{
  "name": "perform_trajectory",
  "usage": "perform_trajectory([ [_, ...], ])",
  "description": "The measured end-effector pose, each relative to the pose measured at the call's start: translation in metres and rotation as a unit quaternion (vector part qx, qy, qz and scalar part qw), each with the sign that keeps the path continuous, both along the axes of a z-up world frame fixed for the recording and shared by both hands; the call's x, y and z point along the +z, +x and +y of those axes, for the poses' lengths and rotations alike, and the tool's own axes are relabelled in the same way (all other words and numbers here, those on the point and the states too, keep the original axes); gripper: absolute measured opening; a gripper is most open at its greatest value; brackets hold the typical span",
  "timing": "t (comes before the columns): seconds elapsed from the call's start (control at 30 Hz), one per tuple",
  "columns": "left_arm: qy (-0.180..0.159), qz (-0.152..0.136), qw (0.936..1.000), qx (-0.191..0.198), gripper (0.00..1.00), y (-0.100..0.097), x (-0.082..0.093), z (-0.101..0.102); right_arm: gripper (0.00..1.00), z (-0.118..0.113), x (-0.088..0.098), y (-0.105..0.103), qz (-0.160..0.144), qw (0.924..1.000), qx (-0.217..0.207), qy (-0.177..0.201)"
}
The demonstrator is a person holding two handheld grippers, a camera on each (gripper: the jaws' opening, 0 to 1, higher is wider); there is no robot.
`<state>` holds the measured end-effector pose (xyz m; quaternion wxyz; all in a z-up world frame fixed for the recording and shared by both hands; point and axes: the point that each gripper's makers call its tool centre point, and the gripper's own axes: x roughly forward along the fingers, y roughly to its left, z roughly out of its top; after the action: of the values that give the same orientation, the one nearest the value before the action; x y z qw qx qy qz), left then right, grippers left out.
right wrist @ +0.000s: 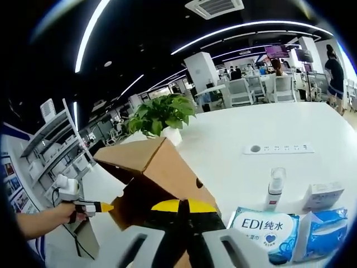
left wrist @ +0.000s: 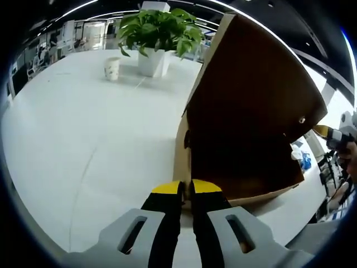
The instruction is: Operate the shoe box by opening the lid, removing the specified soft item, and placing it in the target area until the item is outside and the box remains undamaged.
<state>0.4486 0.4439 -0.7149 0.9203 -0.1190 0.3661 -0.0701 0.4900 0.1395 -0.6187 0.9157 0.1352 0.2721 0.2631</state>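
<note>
Both grippers are pinching the shoe box (left wrist: 245, 117) to steady it: left gripper (left wrist: 186, 187) bottom centre, right gripper (right wrist: 183, 205) low centre, lid (right wrist: 134, 154) still closed.

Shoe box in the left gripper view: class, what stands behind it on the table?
Behind the cardboard shoe box stand a potted plant and a paper cup on the white table. The raised lid covers whatever lies behind the box itself.

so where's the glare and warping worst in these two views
Left gripper view: daylight blows out the right edge, the white table is bright, and the shoe box interior is in deep shadow. Right gripper view: ceiling light strips bow into arcs, and the wipes pack smears near the rim.
</note>
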Motion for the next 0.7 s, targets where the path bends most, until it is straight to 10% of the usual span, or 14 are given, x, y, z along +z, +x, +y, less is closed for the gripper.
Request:
perform_trajectory([
  [0.7, 0.006, 0.000, 1.0000, -0.007, 0.05, -0.0003, 0.0005, -0.0003, 0.00, -0.0015, -0.0051, -0.0041, 0.000, 1.0000, -0.002, 0.005],
])
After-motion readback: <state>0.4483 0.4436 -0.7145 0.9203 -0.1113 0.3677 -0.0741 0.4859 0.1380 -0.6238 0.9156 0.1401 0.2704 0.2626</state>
